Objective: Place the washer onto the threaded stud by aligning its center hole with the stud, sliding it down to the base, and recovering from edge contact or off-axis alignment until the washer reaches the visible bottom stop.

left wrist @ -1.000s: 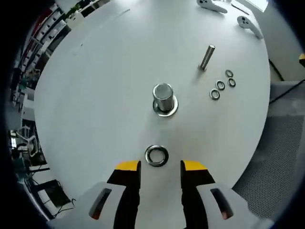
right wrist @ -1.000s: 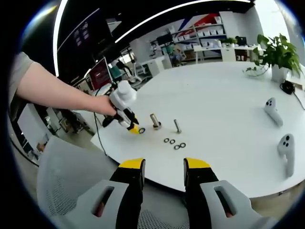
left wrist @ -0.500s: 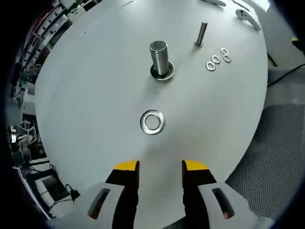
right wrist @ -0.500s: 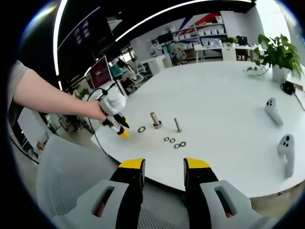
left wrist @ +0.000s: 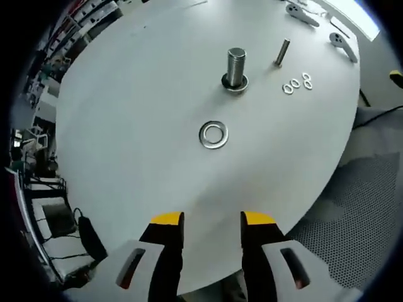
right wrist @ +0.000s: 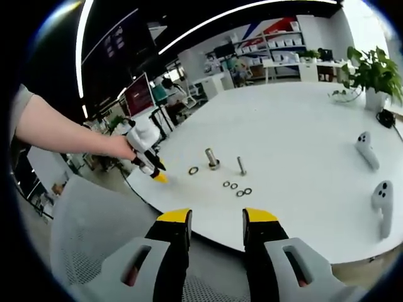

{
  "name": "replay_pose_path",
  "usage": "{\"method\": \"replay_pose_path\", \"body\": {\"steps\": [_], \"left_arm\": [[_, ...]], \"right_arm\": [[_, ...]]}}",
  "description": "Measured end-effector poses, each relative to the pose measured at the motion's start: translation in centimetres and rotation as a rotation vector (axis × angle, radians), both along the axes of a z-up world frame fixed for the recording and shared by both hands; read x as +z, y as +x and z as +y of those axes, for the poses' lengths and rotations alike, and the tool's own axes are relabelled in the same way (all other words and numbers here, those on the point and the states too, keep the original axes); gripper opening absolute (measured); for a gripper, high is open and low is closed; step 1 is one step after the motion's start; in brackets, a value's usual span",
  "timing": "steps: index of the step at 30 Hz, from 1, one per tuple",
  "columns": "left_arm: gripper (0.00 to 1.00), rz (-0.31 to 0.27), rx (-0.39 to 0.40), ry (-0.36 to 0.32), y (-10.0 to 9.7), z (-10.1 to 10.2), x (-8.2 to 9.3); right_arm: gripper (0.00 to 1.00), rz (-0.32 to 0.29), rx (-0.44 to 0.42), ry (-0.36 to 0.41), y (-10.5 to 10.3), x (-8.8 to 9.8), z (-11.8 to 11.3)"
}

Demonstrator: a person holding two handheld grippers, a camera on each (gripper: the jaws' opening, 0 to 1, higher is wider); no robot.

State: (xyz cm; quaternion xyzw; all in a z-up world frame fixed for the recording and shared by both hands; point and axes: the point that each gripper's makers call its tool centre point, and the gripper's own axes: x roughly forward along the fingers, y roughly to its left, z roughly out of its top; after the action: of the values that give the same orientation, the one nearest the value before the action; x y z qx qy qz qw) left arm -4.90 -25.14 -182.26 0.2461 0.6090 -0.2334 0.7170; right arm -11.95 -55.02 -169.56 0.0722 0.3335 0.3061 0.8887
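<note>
A large washer (left wrist: 214, 135) is lying flat on the white table (left wrist: 126, 113), well short of the big threaded stud (left wrist: 236, 66) that is standing upright farther in; the stud is carrying a collar at its base, and the washer is lying apart from it, not on it. To the right of the big stud a thinner bolt (left wrist: 281, 53) is standing, and just near of that three small washers (left wrist: 296, 83) are lying close together. At the far right edge of the table two white handheld controllers (left wrist: 321, 25) are resting.

The left gripper (left wrist: 211, 221) is hovering at the near edge of the table, its yellow-tipped jaws standing apart with nothing between them; the washer is sitting well ahead of the tips. In the right gripper view the left gripper (right wrist: 155, 174) is appearing at the left, held by a person's hand (right wrist: 119, 148) on a bare forearm, its tip near the table's edge and to the left of the washer (right wrist: 193, 170); the big stud (right wrist: 212, 159), the thin bolt (right wrist: 242, 165) and the small washers (right wrist: 237, 188) are lining up to the right of it.

The right gripper (right wrist: 216, 221) is hanging off the table over a grey mesh chair (right wrist: 94, 239); its jaws are parted and gripping nothing. A potted plant (right wrist: 371, 75) is standing at the far right of the table (right wrist: 302, 126).
</note>
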Motion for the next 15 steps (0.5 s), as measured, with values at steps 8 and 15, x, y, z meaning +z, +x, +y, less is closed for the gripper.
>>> {"method": "replay_pose_path", "body": {"steps": [8,15], "left_arm": [[0.33,0.002,0.022,0.004,-0.3,0.4,0.3],[0.34,-0.015,0.004,-0.011,1.1,-0.1,1.4]], "right_arm": [[0.34,0.003,0.017,-0.005,-0.1,-0.1,0.2],[0.34,-0.004,-0.008,0.002,0.2,0.0,-0.1]]}}
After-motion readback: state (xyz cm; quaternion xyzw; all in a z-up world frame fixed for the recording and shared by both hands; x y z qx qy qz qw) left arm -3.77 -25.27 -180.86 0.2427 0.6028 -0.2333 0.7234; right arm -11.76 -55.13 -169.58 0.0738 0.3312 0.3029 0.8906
